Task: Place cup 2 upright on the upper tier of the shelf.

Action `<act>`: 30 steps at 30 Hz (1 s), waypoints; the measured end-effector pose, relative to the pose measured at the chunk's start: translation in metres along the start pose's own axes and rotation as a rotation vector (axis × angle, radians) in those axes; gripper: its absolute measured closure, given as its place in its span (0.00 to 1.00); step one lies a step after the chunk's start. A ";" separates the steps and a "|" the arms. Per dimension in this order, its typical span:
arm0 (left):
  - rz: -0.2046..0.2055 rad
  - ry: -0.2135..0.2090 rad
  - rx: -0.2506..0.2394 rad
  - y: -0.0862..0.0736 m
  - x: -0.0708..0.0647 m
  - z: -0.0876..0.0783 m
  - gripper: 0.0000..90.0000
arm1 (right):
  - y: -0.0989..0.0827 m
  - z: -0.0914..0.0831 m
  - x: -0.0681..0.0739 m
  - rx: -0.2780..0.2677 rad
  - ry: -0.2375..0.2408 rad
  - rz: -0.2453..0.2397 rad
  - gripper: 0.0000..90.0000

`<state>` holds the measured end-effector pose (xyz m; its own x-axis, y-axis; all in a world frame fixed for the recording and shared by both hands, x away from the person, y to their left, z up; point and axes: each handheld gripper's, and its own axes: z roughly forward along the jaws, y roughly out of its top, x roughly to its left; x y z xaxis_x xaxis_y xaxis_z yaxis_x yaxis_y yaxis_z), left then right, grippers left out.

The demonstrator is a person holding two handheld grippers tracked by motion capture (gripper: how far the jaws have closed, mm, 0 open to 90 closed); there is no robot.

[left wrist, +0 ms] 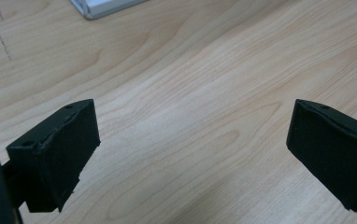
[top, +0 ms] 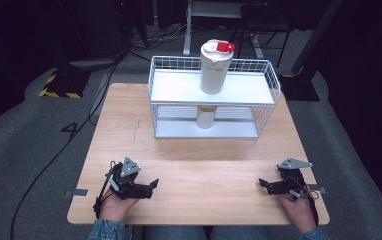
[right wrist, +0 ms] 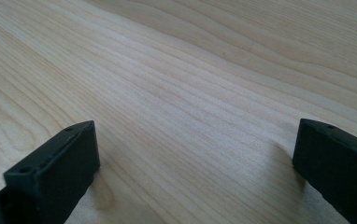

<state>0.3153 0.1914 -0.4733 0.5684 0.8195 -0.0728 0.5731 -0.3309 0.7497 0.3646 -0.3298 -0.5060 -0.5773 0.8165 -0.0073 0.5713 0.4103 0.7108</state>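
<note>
The white bottle with a red cap [top: 216, 70] stands upright on the top shelf of the wire rack [top: 271, 82], near the table's [top: 129, 125] far edge. To take it well, approach level and close around its body. Both the left gripper [top: 151, 184] and right gripper [top: 263, 183] rest near the front corners, jaws spread, holding nothing.
</note>
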 end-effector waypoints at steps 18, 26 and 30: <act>0.008 0.066 0.081 -0.013 0.004 0.021 0.00 | 0.000 0.000 0.000 -0.001 0.000 0.002 0.01; -0.006 0.080 0.088 -0.016 0.007 0.029 0.00 | 0.000 0.000 0.000 -0.001 0.000 0.003 0.01; -0.021 0.085 0.118 -0.015 0.010 0.032 0.00 | 0.000 0.000 0.000 -0.001 0.000 0.002 0.01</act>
<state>0.3311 0.1897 -0.5060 0.5063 0.8619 -0.0279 0.6526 -0.3618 0.6657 0.3645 -0.3296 -0.5061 -0.5759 0.8175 -0.0058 0.5721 0.4081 0.7114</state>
